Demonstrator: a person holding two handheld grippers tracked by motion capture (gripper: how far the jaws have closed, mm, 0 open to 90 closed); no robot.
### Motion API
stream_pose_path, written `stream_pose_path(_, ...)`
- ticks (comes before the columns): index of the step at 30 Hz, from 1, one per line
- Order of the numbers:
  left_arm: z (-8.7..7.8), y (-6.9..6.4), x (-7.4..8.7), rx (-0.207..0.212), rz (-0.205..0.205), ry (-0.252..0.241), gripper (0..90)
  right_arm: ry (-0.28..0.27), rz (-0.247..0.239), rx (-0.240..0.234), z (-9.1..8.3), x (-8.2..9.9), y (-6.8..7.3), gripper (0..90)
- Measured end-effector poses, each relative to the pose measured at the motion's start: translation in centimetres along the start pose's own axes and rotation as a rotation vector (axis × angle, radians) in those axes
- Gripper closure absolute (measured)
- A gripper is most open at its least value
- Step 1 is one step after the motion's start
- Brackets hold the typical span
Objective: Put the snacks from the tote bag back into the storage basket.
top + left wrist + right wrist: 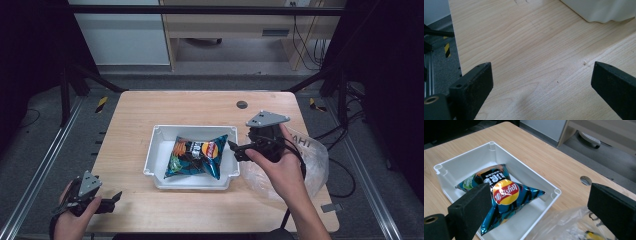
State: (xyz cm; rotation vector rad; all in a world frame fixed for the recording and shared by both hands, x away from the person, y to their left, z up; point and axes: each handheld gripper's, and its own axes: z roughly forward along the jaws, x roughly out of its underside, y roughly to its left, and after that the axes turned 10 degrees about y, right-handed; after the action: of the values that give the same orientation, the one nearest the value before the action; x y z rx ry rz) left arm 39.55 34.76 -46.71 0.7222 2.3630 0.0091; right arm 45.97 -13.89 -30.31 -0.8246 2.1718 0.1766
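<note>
A: Which hand is nearer the chip bag [196, 156]?

B: The right one. The right gripper [239, 149] hangs at the tray's [156, 134] right rim, tips pointing left toward the bag. Jaws wide apart, nothing between them.

A: How does the bag lie?

B: Flat inside the tray. Its long axis seems to run corner to corner, from upper right to lower left in the high view; the upper right corner is nearest the tips.

A: And the left gripper [111, 199]?

B: Low at the table's [200, 105] near left corner, well apart from the tray. Jaws open, bare wood between.

A: Anything else close by?

B: A clear plastic bag [312, 160] under the right hand.
</note>
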Motion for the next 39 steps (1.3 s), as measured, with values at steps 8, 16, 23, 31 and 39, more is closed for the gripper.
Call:
stream_pose_path(8,0.1,0.0,0.0,-0.003,-0.002,0.002,3.6,0.003,0.046,0.051,-0.8,1.1,-0.9,6.2)
stream_pose_path(16,0.2,0.1,-0.1,-0.01,0.005,0.011,3.6,-0.001,0.074,0.105,-1.3,2.0,-1.8,6.3)
stream_pose_path(23,0.2,0.0,0.0,-0.011,0.0,0.015,3.6,-0.01,0.113,0.139,-2.1,3.2,-2.4,6.3)
stream_pose_path(31,-0.1,0.1,0.5,-0.01,-0.015,0.01,3.5,-0.021,0.162,0.185,-2.8,4.5,-2.8,6.4)
stream_pose_path(39,0.0,-0.1,0.4,-0.01,-0.014,0.012,3.5,-0.026,0.186,0.204,-2.8,5.2,-3.1,6.4)
